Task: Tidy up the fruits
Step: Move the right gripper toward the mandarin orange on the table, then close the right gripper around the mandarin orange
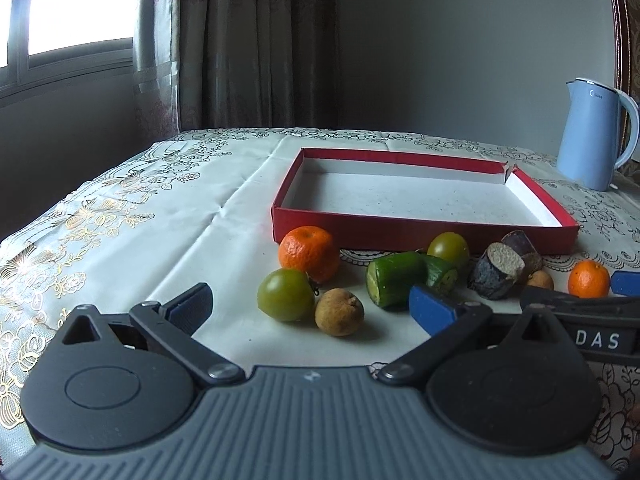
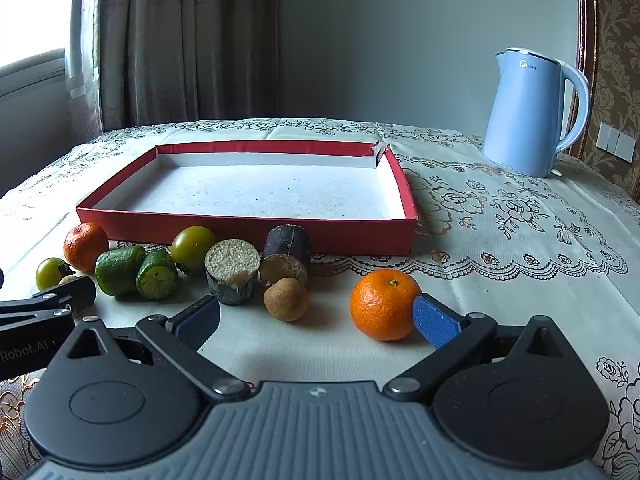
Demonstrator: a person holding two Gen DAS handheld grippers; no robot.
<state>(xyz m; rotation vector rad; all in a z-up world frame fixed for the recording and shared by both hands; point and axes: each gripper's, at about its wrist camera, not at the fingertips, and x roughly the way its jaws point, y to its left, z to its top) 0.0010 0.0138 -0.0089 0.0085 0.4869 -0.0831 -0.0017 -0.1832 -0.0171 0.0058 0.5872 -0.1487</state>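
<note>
A shallow red tray [image 1: 420, 236] [image 2: 240, 230] with a white floor lies empty on the table. In front of it lie two mandarins [image 1: 308, 254] [image 2: 384, 304], two green tomatoes [image 1: 286, 294] [image 2: 193, 247], two cucumber pieces [image 1: 394, 280] [image 2: 120, 270], two dark sugarcane stubs [image 1: 496, 272] [image 2: 232, 276] and brown longans [image 1: 339, 312] [image 2: 286, 299]. My left gripper [image 1: 312, 308] is open, low over the table just before the tomato and longan. My right gripper [image 2: 316, 316] is open; its right finger [image 2: 436, 320] is next to the right mandarin.
A light blue electric kettle [image 1: 592, 136] [image 2: 528, 116] stands at the back right of the table. A patterned tablecloth [image 2: 500, 216] covers the table. Curtains [image 1: 240, 40] and a window [image 1: 76, 4] lie behind, to the left.
</note>
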